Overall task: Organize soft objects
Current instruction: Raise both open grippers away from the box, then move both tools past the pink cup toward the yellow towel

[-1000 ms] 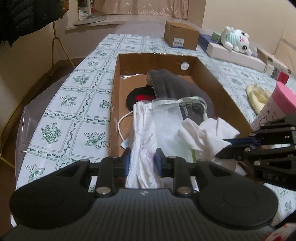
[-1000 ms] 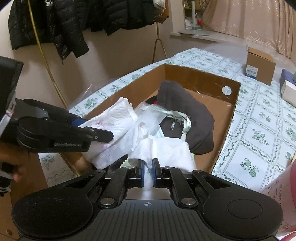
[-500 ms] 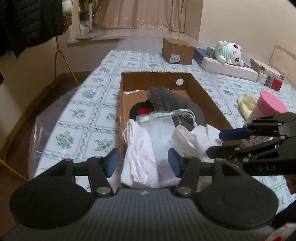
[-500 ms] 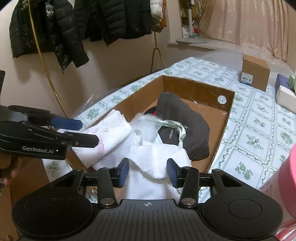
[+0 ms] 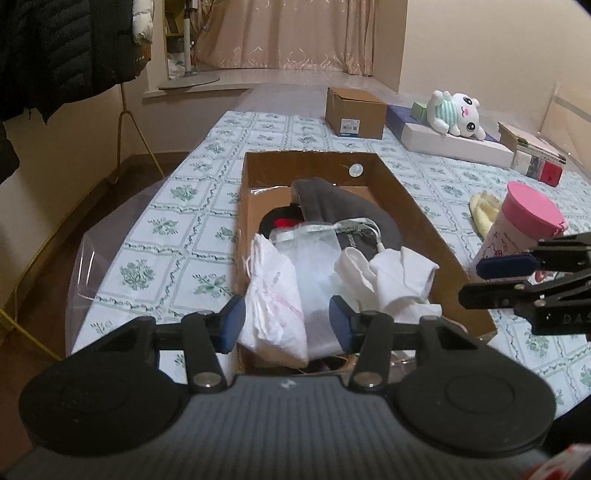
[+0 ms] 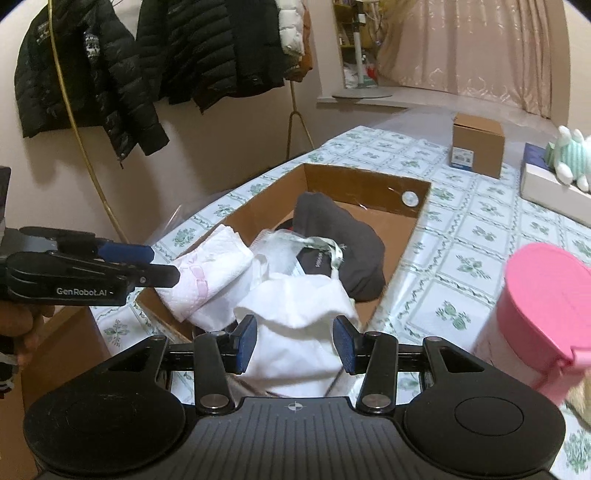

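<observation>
**Both pairs of jaws free above the packed box**

Here my left gripper point(image 5: 286, 323) hangs over the near end of the cardboard box point(image 5: 413, 201), its jaws easing inward with a wide gap between them; the pink-printed white cloth point(image 5: 271, 295) lies below that gap, untouched by either pad. My right gripper point(image 6: 293, 341) stands released too, its blue pads apart on either side of the white garment point(image 6: 295, 306) beneath, pressing on nothing.

All the soft things sit inside the box: the two white pieces at the near end, a clear pouch point(image 5: 317, 251) between them, and a dark grey garment point(image 5: 343, 206) farther in.

My left camera alone shows the whole plush toy point(image 5: 456, 114) lying on a flat white box point(image 5: 454, 146), a yellow cloth point(image 5: 484, 214) on the table and a stack of books point(image 5: 535, 158) far right. My right camera alone shows the black puffer jackets point(image 6: 122, 62) on the wall and, at its left edge, the hand point(image 6: 22, 325) that holds the left gripper. Both catch the pink-lidded cup point(image 6: 543, 317) and the small closed carton point(image 5: 354, 112).

The table wears a white cloth with green floral squares point(image 5: 177, 240) under clear plastic. Beyond it, pale curtains point(image 5: 295, 33) cover a window bay.
</observation>
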`<state>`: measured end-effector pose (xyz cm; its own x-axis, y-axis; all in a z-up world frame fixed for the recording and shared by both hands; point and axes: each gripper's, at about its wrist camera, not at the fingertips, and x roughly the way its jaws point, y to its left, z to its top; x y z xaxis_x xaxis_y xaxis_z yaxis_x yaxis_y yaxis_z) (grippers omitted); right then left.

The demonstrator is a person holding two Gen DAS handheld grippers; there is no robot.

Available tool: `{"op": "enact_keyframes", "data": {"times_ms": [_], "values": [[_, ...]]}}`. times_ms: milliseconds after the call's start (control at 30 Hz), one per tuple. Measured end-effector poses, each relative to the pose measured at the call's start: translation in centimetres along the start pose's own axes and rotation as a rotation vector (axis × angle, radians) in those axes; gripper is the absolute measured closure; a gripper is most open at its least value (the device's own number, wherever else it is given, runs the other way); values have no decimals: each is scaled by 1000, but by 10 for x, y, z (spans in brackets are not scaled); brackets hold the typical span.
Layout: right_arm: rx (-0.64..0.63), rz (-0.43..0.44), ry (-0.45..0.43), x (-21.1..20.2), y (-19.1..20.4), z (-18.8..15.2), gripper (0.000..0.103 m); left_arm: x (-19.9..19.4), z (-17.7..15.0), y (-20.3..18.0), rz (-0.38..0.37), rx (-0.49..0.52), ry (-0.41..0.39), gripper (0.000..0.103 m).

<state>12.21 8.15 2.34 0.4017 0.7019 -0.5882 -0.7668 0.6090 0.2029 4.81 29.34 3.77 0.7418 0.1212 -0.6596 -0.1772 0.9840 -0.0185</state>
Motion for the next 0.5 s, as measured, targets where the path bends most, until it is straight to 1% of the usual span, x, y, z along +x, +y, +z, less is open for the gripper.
{"op": "enact_keyframes", "data": {"times_ms": [233,500], "values": [[39,-12,16,-9,-4,-12,57,-3,-10,-8,-9,-63,13,58],[99,-34,20,-26,-7,-23,57,-13,-22,-24,5,-90,34,56]]}}
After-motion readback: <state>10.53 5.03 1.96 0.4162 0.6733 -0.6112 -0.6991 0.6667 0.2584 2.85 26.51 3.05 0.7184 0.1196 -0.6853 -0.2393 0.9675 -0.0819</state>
